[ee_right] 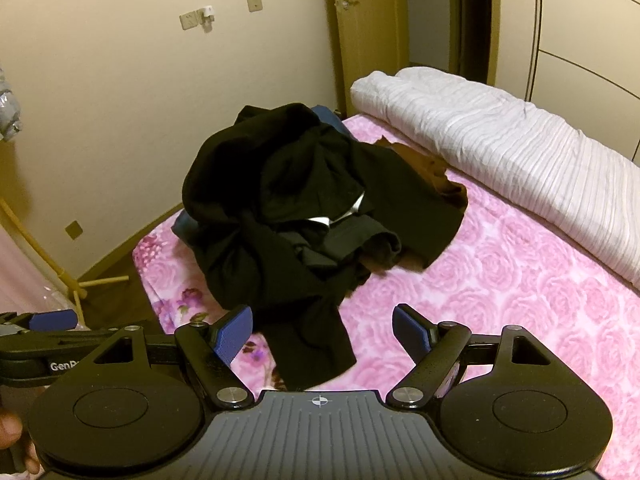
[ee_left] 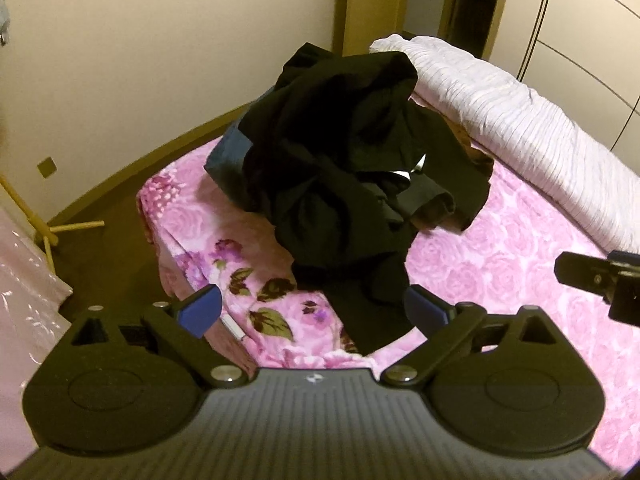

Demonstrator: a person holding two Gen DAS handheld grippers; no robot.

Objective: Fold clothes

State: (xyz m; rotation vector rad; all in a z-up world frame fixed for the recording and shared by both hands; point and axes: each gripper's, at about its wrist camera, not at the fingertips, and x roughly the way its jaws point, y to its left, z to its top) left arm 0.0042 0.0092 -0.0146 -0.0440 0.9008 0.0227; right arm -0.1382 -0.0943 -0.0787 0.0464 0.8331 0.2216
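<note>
Above heaped black clothes point(ee_left: 348, 184), both grippers wide, seemingly empty.

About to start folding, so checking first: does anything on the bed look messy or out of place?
Yes: the black clothes lie in a crumpled heap on the pink blanket, a brown garment half buried beneath.

Open pink bedspread point(ee_right: 520, 300) right of the heaped dark clothes point(ee_right: 288, 208), clear for passing. Blocked far right by the rolled white quilt point(ee_right: 500, 140); walled in on the left.
</note>
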